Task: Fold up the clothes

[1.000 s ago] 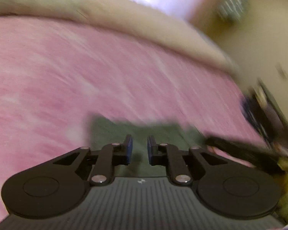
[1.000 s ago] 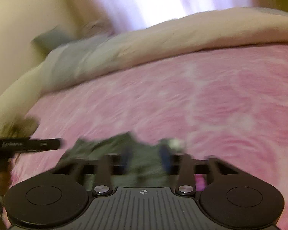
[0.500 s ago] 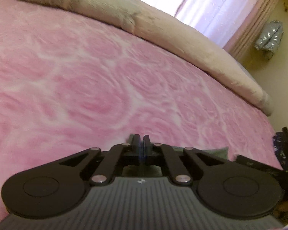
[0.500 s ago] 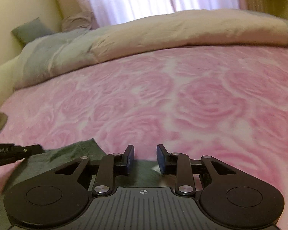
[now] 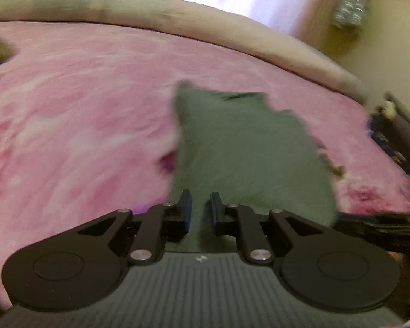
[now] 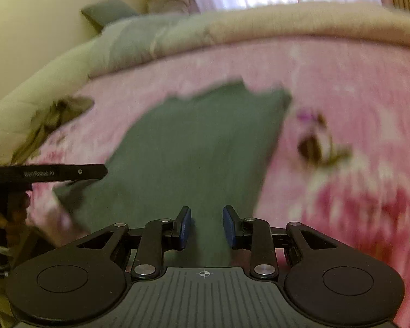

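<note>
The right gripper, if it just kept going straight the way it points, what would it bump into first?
Most likely the green garment. The right gripper angles down over it, its jaws apart, and the cloth fills the path ahead, spread on the pink blanket. The picture is blurred, so depth is uncertain.

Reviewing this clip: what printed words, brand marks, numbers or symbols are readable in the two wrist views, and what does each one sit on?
White lettering on the black side bar of the left gripper, seen from the right wrist view: blurred, it seems to end in "Robot AI", but the first letters cannot be read.
Small white crosshair sign on the right gripper's ribbed grey body: a symbol, no text.
Small white mark on the left gripper's ribbed grey body: too blurred to read.
No other text shows.
</note>
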{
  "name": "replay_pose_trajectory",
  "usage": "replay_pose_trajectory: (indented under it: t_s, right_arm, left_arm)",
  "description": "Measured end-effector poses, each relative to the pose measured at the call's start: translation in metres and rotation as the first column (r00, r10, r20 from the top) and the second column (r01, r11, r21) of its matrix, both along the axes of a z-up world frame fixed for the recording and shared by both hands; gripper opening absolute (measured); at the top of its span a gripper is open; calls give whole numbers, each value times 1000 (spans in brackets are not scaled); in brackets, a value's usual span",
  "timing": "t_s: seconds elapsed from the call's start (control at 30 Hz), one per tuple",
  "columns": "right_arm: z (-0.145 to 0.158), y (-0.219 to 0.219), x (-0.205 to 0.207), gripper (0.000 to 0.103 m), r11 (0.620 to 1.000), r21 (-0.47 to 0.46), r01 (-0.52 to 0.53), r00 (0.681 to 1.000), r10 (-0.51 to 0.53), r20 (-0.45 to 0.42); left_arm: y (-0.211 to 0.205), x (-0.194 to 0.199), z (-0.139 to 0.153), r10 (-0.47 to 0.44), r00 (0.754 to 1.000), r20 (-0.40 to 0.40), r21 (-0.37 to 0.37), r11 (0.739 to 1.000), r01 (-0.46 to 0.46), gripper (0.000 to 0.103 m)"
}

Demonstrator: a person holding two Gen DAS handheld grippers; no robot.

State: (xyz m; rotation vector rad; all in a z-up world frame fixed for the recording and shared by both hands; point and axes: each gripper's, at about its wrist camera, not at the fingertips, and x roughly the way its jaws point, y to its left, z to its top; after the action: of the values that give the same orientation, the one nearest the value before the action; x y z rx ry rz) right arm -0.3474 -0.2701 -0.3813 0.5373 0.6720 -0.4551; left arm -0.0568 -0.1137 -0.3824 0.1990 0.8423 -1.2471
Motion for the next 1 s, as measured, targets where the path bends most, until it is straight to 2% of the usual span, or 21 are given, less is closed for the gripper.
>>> replay_pose_trajectory:
  t_s: [0.07, 0.13, 0.23, 0.3, 0.37, 0.4, 0.47, 0.5, 0.53, 0.57, 0.63, 0.73, 0.8, 0.83, 0.87, 0.9, 0.93, 1.0]
  right_arm:
    - [-1, 12, -12, 30, 1000, -8, 10, 1000, -10, -2]
    - [-2, 19, -21, 30, 1000, -11, 18, 998, -18, -59]
    - [0, 24, -38, 30, 999, 32, 34, 999, -32, -44]
    - [3, 26, -49, 30, 996, 72, 62, 998, -60, -30]
    - [5, 24, -58, 30, 988, 123, 98, 995, -97, -12]
    - [7, 21, -64, 30, 978, 169, 121, 992, -125, 15]
    - [10, 14, -77, 33, 951, 262, 163, 980, -187, 69]
    - [10, 9, -82, 56, 929, 320, 186, 969, -228, 99]
    - [9, 4, -88, 72, 902, 379, 207, 954, -272, 126]
    - [8, 0, -91, 79, 875, 432, 219, 938, -311, 153]
    - [5, -8, -92, 79, 824, 525, 215, 915, -358, 186]
    - [-4, -21, -82, 74, 748, 622, 231, 899, -409, 157]
    - [-10, -24, -73, 60, 736, 634, 238, 902, -409, 136]
    - [-13, -25, -68, 59, 734, 635, 242, 903, -409, 128]
    - [-16, -26, -64, 54, 732, 635, 247, 904, -410, 120]
    - [-18, -27, -60, 30, 727, 639, 251, 908, -406, 105]
    - [-20, -27, -56, 18, 722, 643, 255, 912, -401, 89]
    - [-24, -27, -52, 8, 711, 650, 267, 910, -407, 72]
  left_arm:
    - [23, 5, -5, 100, 991, -86, 2, 995, -100, 23]
    - [42, 9, -8, 172, 973, -153, 15, 985, -171, 22]
    - [63, 5, -3, 233, 959, -159, 27, 972, -232, 23]
    - [76, 5, 1, 282, 933, -225, 25, 959, -284, 20]
    - [86, 5, 4, 310, 891, -332, 17, 946, -323, 22]
    - [90, 5, 2, 310, 861, -404, 5, 942, -337, 24]
    - [92, 4, -5, 310, 785, -536, 1, 931, -366, 38]
    - [93, 3, -10, 304, 738, -603, 0, 925, -381, 39]
    - [92, 2, -16, 302, 698, -649, 2, 918, -396, 39]
    - [90, 1, -21, 308, 666, -679, 10, 911, -411, 39]
    - [83, -2, -30, 321, 636, -702, 15, 900, -437, 40]
    - [71, -2, -41, 359, 639, -680, 39, 888, -457, 39]
    - [70, -1, -46, 366, 616, -697, 31, 874, -484, 37]
    - [69, 0, -47, 367, 614, -699, 30, 872, -488, 35]
    - [68, 0, -47, 368, 619, -694, 28, 873, -487, 20]
    - [67, 2, -47, 362, 633, -684, 24, 879, -477, 8]
    - [65, 4, -47, 356, 647, -674, 20, 885, -465, 2]
    - [64, 15, -39, 326, 665, -672, -5, 896, -444, 1]
